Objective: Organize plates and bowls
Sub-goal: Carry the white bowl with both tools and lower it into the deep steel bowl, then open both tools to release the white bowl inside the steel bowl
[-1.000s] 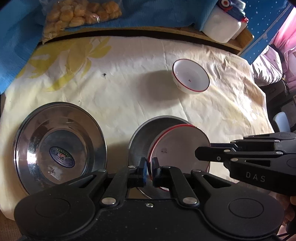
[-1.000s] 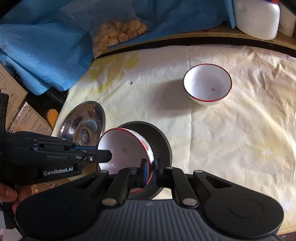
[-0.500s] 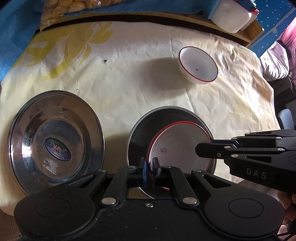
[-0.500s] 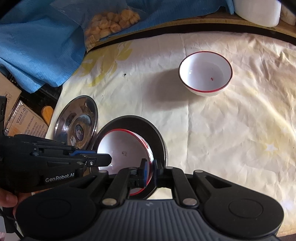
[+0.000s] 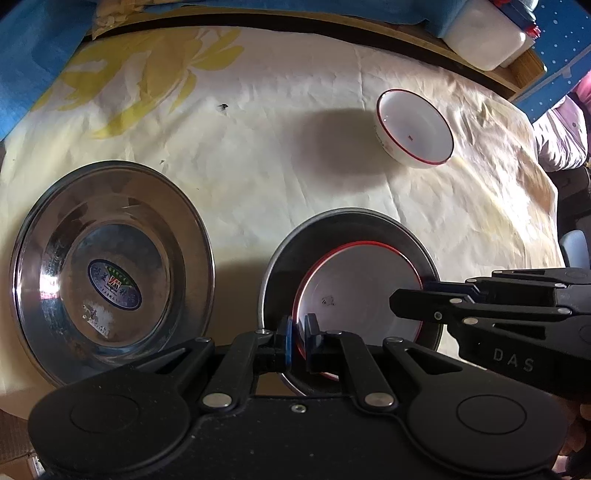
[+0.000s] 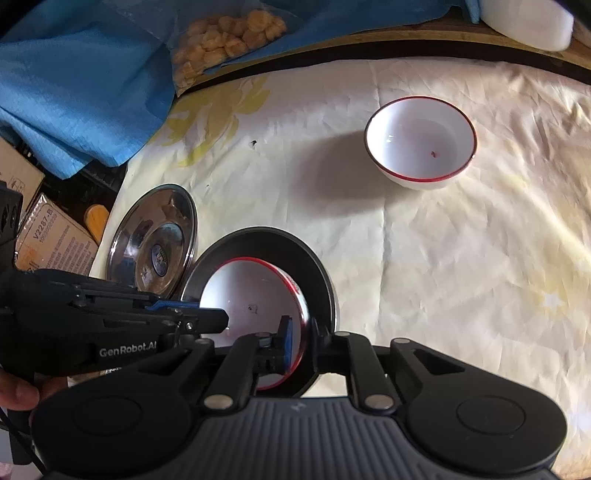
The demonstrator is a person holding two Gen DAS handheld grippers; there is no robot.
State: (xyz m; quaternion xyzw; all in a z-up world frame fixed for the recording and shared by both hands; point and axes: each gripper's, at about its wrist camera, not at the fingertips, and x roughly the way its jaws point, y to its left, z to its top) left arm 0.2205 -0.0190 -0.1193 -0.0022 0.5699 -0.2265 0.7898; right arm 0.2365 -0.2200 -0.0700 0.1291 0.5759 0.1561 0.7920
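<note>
A white bowl with a red rim (image 5: 362, 288) sits inside a steel plate (image 5: 295, 251) near the table's front edge. My left gripper (image 5: 299, 338) is shut on the bowl's near rim. From the right, my right gripper (image 5: 397, 304) reaches over the opposite rim. In the right wrist view the bowl (image 6: 251, 295) lies in the same plate (image 6: 291, 243), and the right gripper (image 6: 301, 341) straddles its rim with jaws opening and a thin gap beside the rim. The left gripper (image 6: 221, 317) shows at the left. A second steel plate (image 5: 110, 273) and a second red-rimmed bowl (image 5: 413, 129) stand apart.
A cream cloth with yellow flowers (image 5: 277, 166) covers the table. At the back are a bag of snacks (image 6: 229, 37), a blue cloth (image 6: 74, 92) and a white container (image 5: 487, 33). Cardboard boxes (image 6: 51, 240) sit off the left edge.
The held bowl has come down from a tilt and settled flatter in the steel plate. The right gripper's jaws have parted a little around its rim.
</note>
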